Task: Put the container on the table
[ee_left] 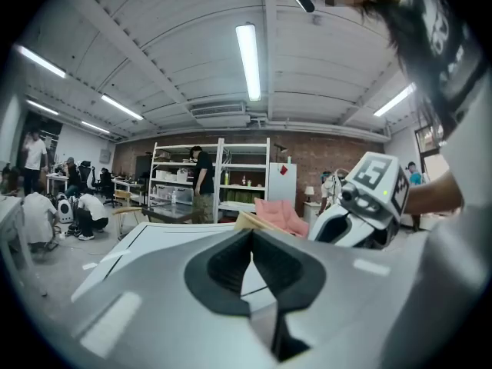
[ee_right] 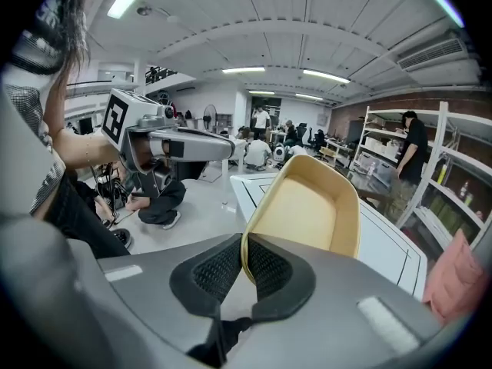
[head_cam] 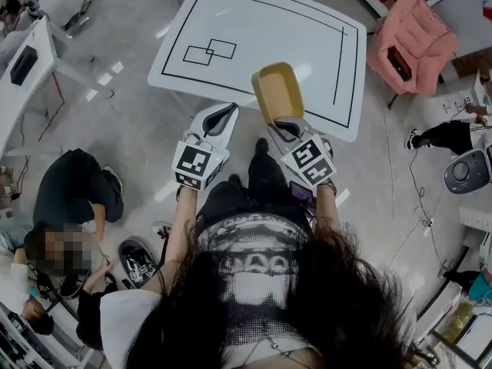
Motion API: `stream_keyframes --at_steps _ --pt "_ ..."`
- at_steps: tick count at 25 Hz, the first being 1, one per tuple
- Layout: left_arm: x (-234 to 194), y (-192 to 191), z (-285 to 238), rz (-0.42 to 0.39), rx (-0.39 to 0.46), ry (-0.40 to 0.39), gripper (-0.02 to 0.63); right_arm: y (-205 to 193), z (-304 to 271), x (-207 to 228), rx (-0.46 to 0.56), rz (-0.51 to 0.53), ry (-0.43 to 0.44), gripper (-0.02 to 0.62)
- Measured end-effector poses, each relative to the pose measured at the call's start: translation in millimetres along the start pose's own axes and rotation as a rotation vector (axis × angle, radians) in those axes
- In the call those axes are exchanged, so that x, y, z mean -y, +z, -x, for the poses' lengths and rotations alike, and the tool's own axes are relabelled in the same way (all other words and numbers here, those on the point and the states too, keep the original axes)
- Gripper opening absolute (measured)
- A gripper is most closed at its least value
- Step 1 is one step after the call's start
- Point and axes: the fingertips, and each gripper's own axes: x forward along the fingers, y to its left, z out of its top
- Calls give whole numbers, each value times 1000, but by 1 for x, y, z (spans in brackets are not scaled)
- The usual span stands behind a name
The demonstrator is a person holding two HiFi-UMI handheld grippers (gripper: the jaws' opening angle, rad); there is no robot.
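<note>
Right gripper view showed the right gripper pinching the near rim of the yellow container, its dark ribbed pads pressed on either side of the thin wall. The container stood tilted up out of that grip with its open hollow facing the camera, raised over the near edge of the white bench. Whether any part of it touched the bench top could not be told. Left gripper view showed the left gripper with its pads pressed together and nothing between them, pointing roughly level toward the bench. In the head view the two grippers hung side by side in front of the person. The left one was just beside the container but apart from it, its tips near the bench's near edge. A black outline ran around the bench top, and two small overlapping squares were drawn toward its left side, well apart from the container. Beyond the bench's right end a pink armchair stood on the grey floor. People crouched on the floor at the person's left. White shelving stood far behind the bench against a brick wall, with a person standing in front of it.
</note>
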Motion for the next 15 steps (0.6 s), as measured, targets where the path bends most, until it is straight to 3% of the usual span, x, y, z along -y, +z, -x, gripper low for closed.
stream_keyframes --at_steps 8,15 --pt "-28 2 -45 1 -18 36 0 -3 -27 65 8 -2 4 25" --pt "-31 31 -136 -27 -15 -8 0 -12 -31 169 -14 38 -46 25"
